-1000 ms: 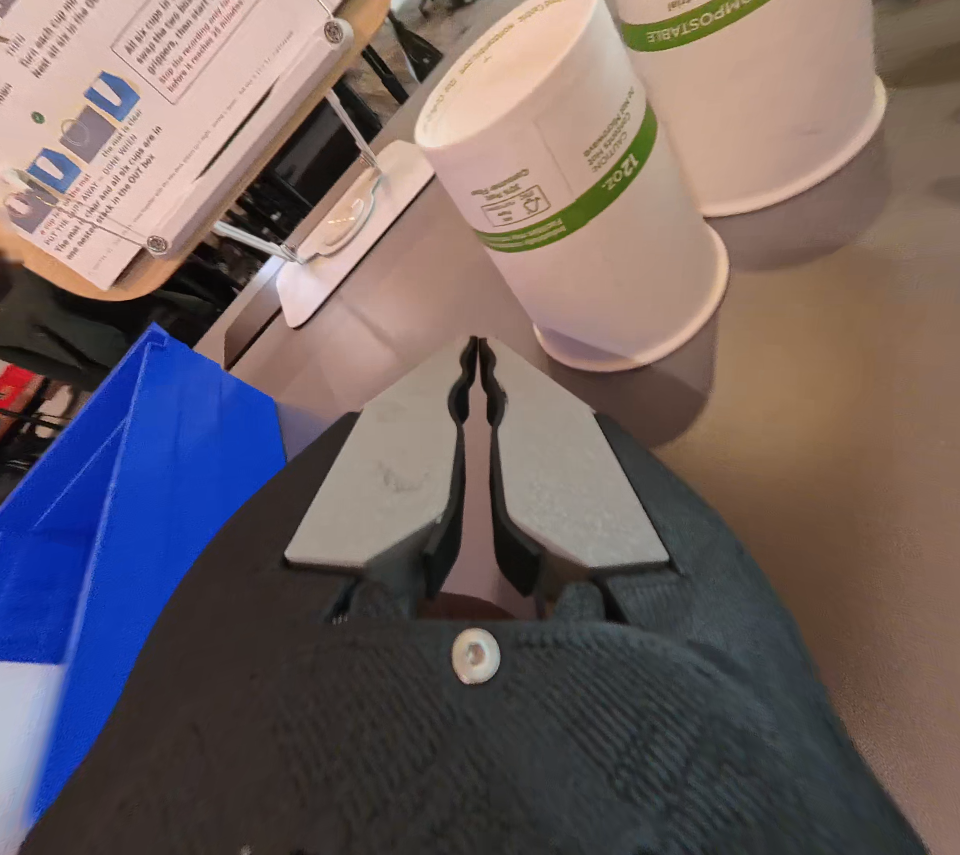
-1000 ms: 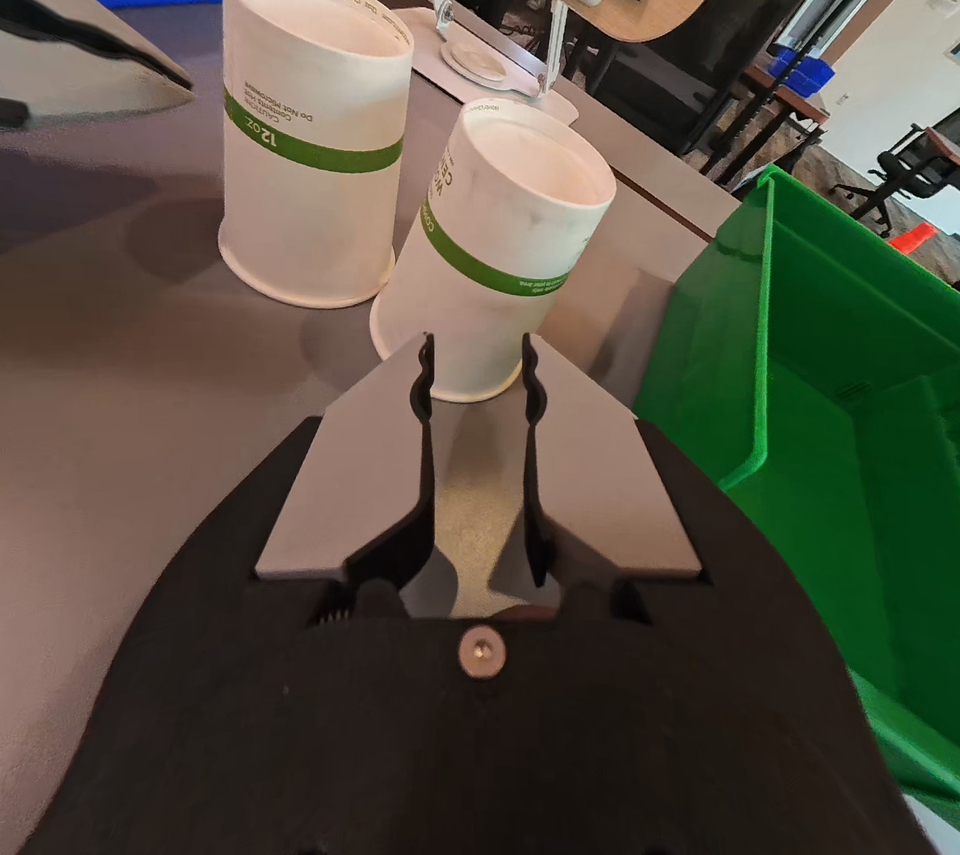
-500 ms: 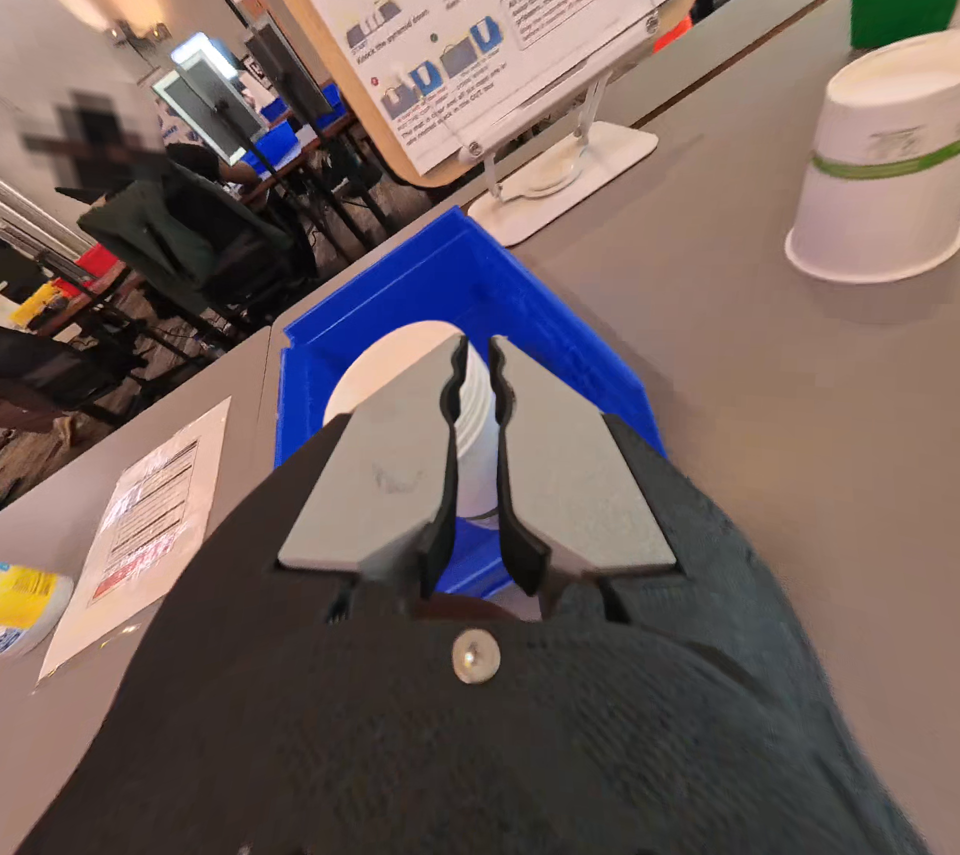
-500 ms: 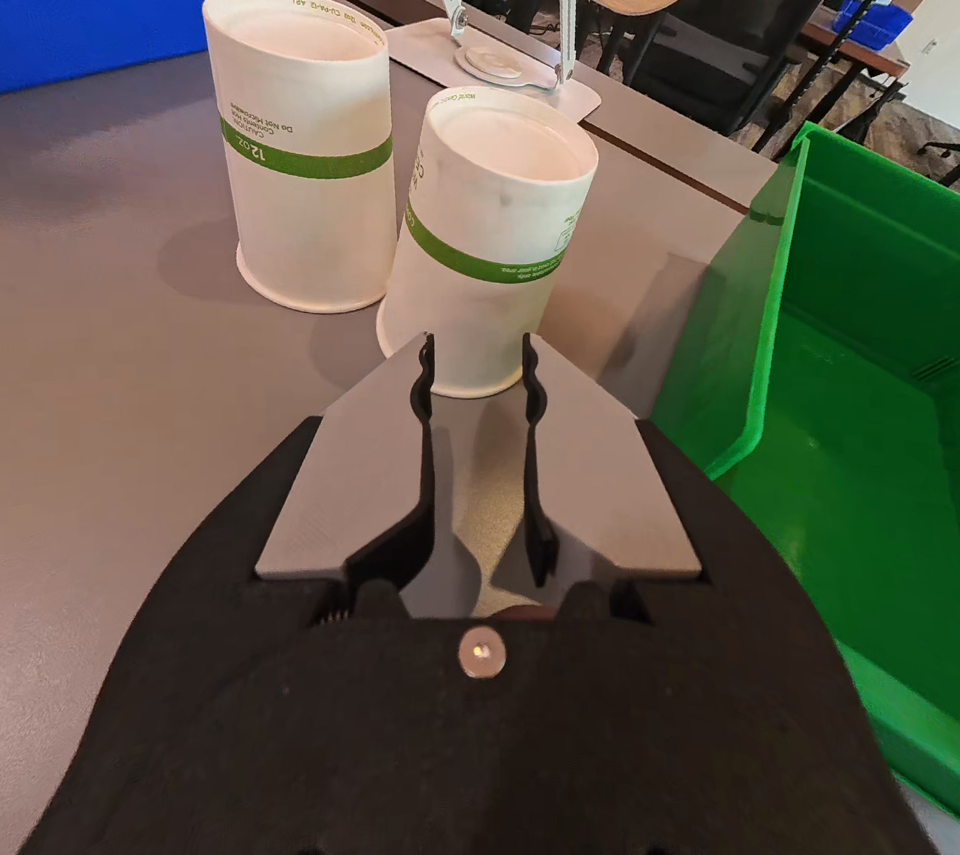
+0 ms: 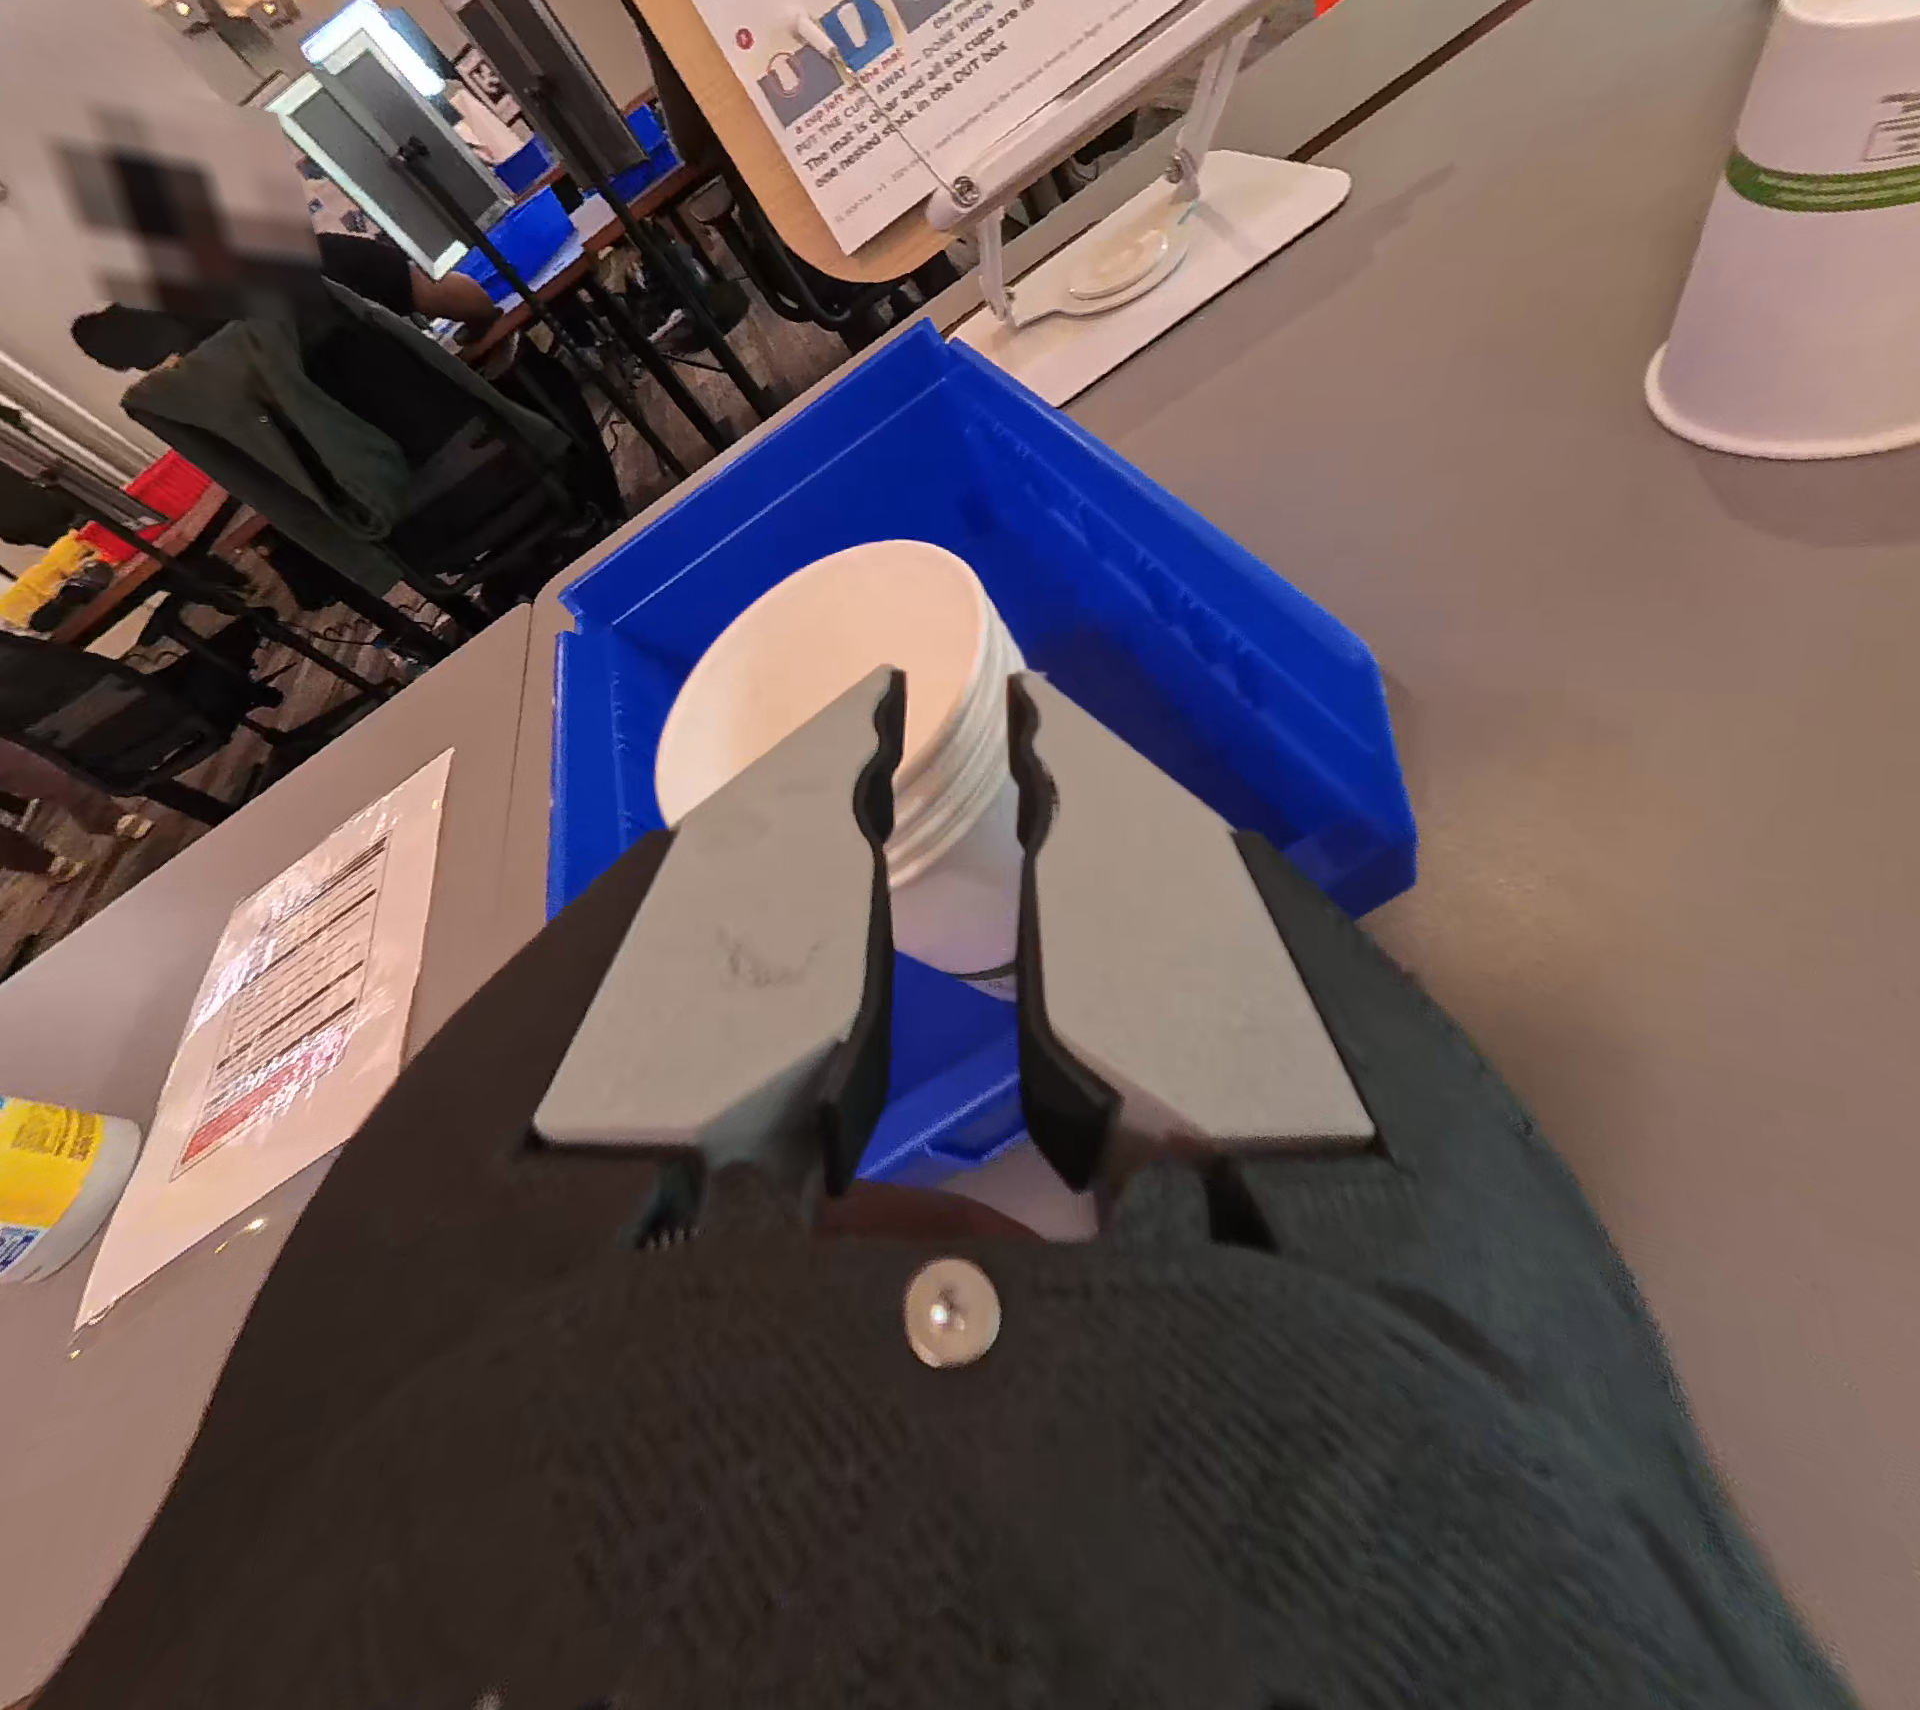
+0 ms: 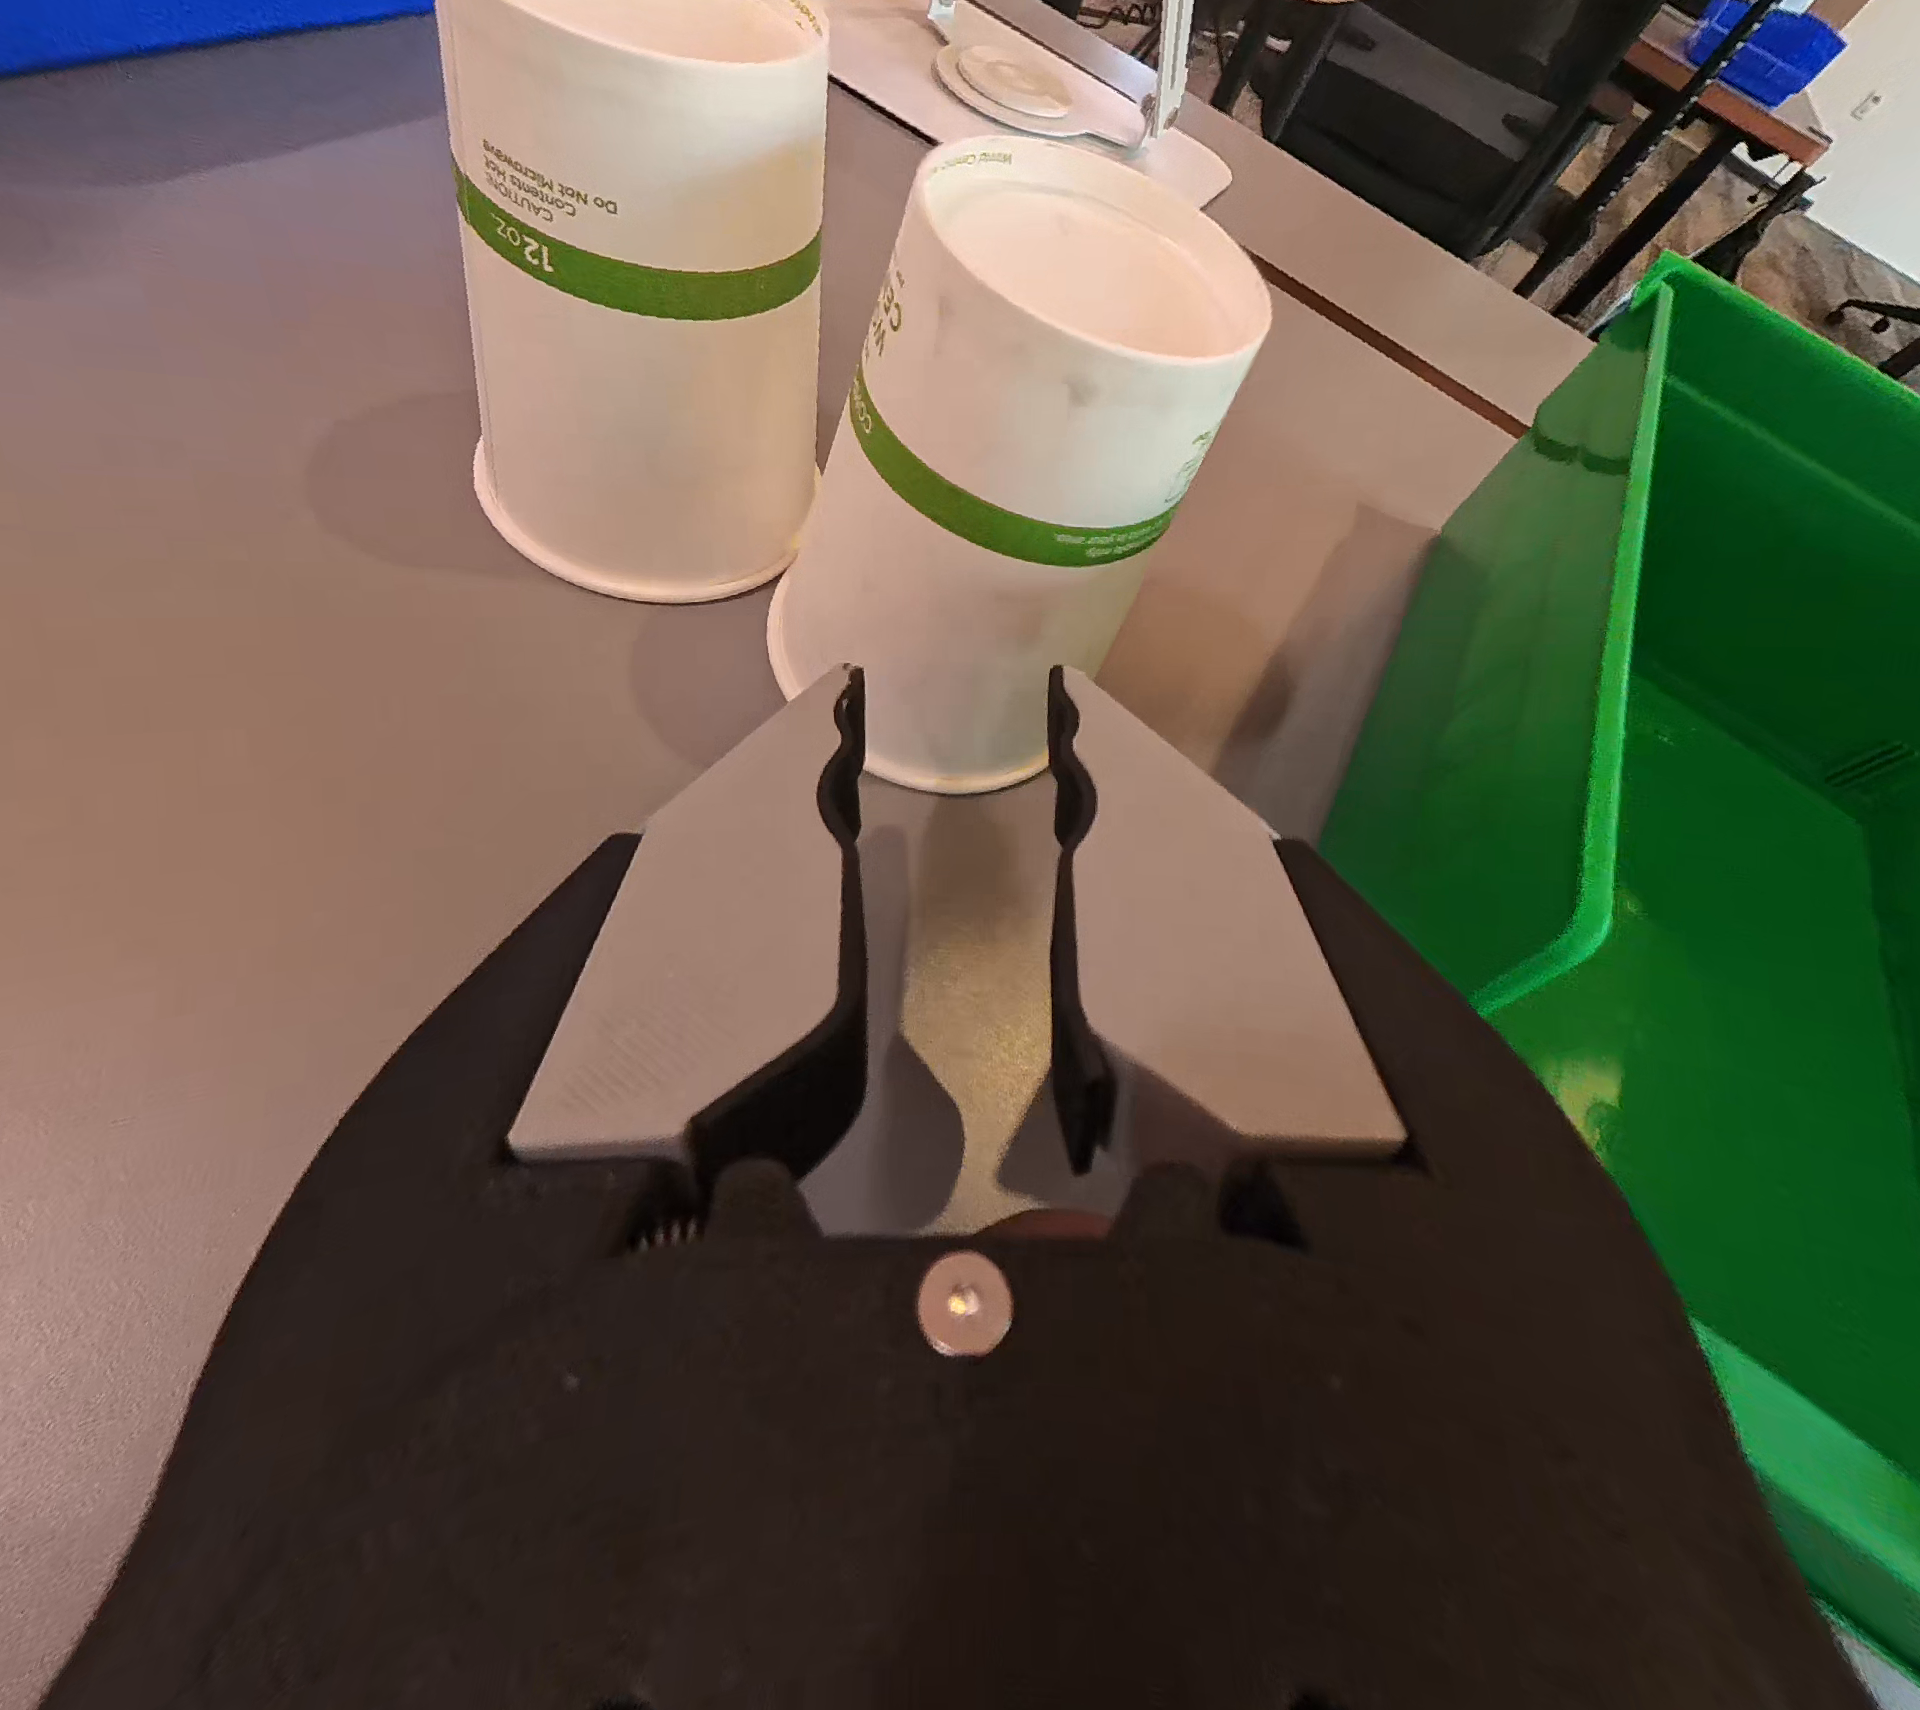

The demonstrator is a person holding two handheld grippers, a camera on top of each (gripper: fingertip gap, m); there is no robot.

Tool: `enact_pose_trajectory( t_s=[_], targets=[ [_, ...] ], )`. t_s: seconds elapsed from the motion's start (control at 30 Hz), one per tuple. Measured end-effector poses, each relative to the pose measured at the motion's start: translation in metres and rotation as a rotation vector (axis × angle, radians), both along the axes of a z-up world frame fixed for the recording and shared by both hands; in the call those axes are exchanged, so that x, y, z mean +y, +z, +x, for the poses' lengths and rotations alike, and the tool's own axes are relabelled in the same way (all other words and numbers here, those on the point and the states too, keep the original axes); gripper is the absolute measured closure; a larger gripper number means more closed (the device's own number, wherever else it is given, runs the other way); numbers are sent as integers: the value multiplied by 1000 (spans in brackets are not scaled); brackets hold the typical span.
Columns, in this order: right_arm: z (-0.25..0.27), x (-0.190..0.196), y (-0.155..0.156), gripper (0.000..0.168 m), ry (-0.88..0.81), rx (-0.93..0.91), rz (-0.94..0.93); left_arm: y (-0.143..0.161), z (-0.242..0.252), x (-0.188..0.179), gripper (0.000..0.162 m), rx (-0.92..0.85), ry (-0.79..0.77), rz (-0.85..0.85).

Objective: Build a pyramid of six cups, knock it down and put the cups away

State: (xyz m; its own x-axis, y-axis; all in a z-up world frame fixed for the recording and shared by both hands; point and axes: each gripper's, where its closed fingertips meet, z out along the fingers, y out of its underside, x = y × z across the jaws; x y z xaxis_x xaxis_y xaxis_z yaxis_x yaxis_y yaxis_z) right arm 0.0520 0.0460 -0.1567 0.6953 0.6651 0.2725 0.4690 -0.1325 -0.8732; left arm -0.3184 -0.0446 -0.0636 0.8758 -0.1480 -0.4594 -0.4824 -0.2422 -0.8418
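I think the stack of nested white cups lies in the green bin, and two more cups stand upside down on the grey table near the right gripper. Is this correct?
Not quite. The left wrist view shows the stack of nested cups lying in the blue bin, not the green one. The rest holds: the right wrist view shows two upside-down cups on the grey table, ahead of the right gripper.

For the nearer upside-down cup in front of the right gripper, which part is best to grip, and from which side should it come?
Judging from its pose, grip the nearer cup across its side wall, about at the green band. It stands mouth-down and upright, so its round wall faces the right gripper. Come level from the near side: the second cup crowds the left, the green bin the right. The jaws would need to open wider.
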Motion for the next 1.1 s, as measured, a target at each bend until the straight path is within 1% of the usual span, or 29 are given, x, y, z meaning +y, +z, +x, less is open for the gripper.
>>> enact_pose_trajectory(
  t_s=[0.2,0.37,0.73,0.9,1.1],
  targets=[
    [2,1,2,136,2,36,-14,0,0,2,145,11,12,1],
    [0,1,3,136,5,33,-14,-13,-5,8,145,57,40,-31],
    [-1,0,-1,136,10,20,-23,-10,-6,8,145,17,31,-12],
    [-1,0,-1,136,12,17,-25,-8,-5,8,156,-30,29,-5],
    [-1,0,-1,136,13,19,-25,-10,-5,10,157,-8,35,-7]
  ],
)
